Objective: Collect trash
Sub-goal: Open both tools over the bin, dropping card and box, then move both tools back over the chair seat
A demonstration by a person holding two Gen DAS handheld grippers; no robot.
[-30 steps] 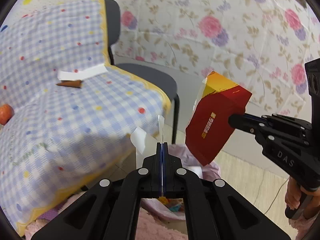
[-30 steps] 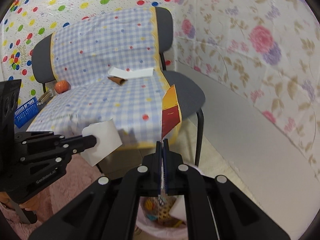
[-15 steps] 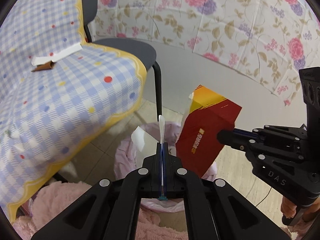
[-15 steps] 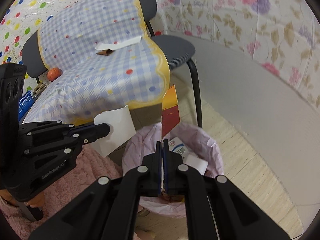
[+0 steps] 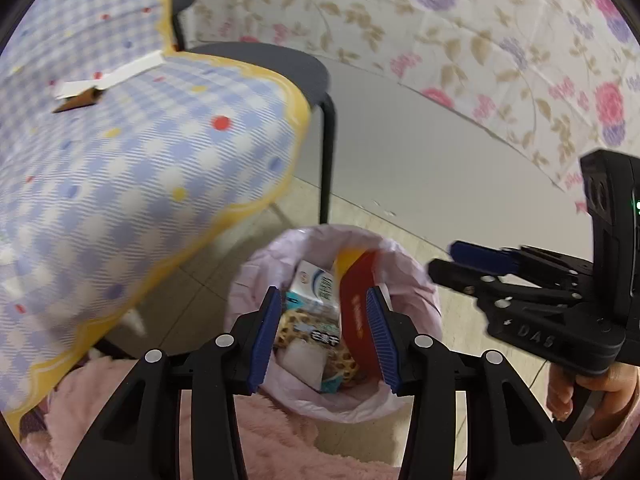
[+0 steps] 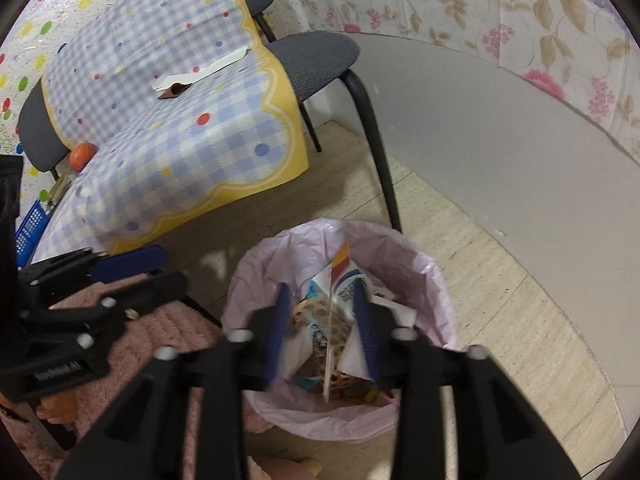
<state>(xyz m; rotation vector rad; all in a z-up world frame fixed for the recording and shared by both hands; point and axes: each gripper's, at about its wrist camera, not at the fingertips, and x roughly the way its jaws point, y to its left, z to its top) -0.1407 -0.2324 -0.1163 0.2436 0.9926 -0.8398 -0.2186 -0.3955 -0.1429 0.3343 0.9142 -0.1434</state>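
Above the pink-lined trash bin we hold both tools with their blue-padded fingers spread apart and nothing between them. Our left gripper frames the bin's mouth, and our right gripper does the same from its own side; in the left view the right tool reaches in over the bin's right rim. Inside the bin we see the red and yellow box standing on edge against the right wall, a white and blue carton beside it, and a white paper piece lower down among patterned wrappers. Just behind the bin stands a black chair leg, and the scalloped yellow edge of the checked cloth hangs near the bin's left rim. On the cloth we see a white strip and a brown scrap. Bare floor lies open to the right, up to the grey wall base.
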